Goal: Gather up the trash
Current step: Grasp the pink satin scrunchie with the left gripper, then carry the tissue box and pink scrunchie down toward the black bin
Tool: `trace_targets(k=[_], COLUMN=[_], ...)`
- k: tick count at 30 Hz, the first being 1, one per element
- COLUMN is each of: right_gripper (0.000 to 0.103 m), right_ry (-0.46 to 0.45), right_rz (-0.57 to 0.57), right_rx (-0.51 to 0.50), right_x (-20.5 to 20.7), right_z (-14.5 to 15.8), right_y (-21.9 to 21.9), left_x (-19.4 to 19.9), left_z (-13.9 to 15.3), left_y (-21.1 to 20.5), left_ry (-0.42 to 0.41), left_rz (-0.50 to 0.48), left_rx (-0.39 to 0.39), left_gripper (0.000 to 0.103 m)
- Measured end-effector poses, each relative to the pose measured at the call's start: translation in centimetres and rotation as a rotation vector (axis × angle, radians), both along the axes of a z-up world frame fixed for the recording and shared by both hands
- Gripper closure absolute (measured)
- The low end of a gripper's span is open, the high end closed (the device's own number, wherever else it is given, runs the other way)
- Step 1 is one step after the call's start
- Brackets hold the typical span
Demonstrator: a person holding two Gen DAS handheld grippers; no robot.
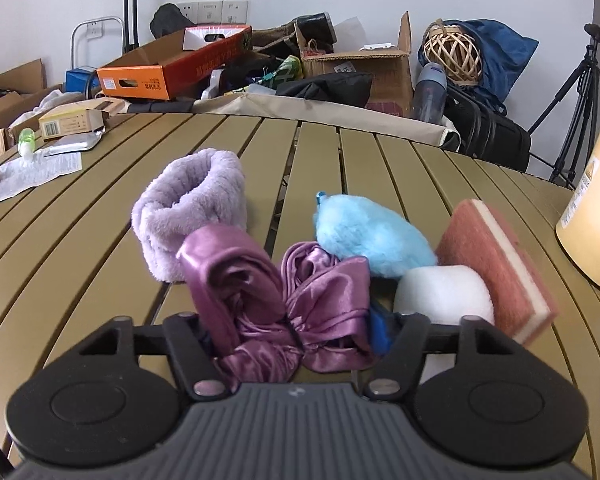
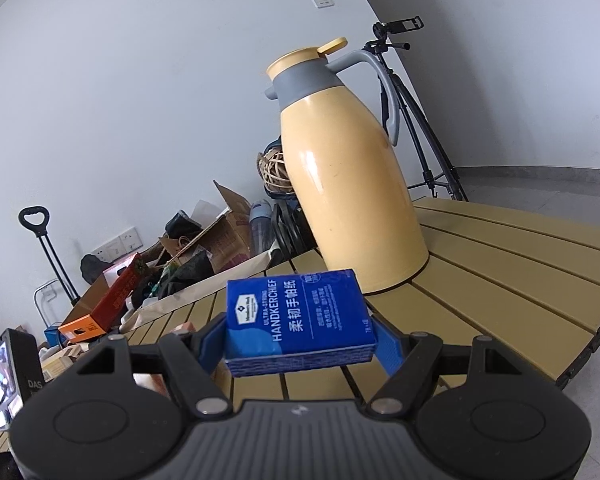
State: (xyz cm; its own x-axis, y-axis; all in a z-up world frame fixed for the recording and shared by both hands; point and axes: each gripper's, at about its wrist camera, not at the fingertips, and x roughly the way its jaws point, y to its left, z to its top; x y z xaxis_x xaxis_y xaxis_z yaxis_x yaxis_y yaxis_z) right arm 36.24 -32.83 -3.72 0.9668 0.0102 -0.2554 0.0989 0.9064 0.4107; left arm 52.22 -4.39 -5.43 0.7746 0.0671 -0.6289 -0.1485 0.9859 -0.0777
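Note:
In the left wrist view my left gripper (image 1: 296,340) is shut on a purple satin scrunchie (image 1: 276,300), held low over the slatted table (image 1: 380,168). Just beyond it lie a lilac fluffy band (image 1: 188,208), a light blue pompom (image 1: 372,236), a white foam piece (image 1: 444,294) and a pink scouring sponge (image 1: 500,264). In the right wrist view my right gripper (image 2: 300,344) is shut on a blue handkerchief tissue pack (image 2: 300,324), held above the table (image 2: 500,264).
A tall yellow thermos jug (image 2: 352,184) stands on the table right of the sponge; it also shows in the left wrist view (image 1: 596,208). Papers, a small box and a green bottle (image 1: 26,140) lie far left. Boxes, bags and a tripod (image 1: 576,112) stand beyond the table.

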Motion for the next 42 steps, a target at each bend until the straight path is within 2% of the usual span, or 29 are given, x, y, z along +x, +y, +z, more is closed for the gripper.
trace_targets(k=[7, 14, 24, 32, 35, 42], right_gripper=[0.030, 0.030, 0.030, 0.030, 0.030, 0.030], right_ry=[-0.006, 0.008, 0.011, 0.001, 0.004, 0.065], right_rz=[0.029, 0.068, 0.177, 0.271, 0.302, 0.364], right_rx=[0.000, -0.013, -0.092, -0.199, -0.231, -0.301], right_x=[-0.1, -0.1, -2.1, -6.5, -8.4, -11.9], right_z=[0.2, 0.0, 0.2, -0.5, -1.1, -3.1], right_y=[-0.3, 0.1, 3.7, 7.7, 8.4, 9.9], left_x=[-2.0, -5.2, -12.0, -17.7, -19.4, -23.6], left_z=[1.4, 3.6, 6.2, 6.4, 6.3, 6.1], left_y=[1.1, 1.5, 1.9, 2.5, 2.6, 3.1], left_ry=[-0.024, -0.059, -0.101, -0.118, -0.115, -0.122], left_rz=[0.007, -0.020, -0.098, -0.140, -0.152, -0.173], left_rx=[-0.037, -0.020, -0.021, -0.076, -0.071, -0.087], left_gripper=[0.057, 0.058, 0.058, 0.058, 0.058, 0.058])
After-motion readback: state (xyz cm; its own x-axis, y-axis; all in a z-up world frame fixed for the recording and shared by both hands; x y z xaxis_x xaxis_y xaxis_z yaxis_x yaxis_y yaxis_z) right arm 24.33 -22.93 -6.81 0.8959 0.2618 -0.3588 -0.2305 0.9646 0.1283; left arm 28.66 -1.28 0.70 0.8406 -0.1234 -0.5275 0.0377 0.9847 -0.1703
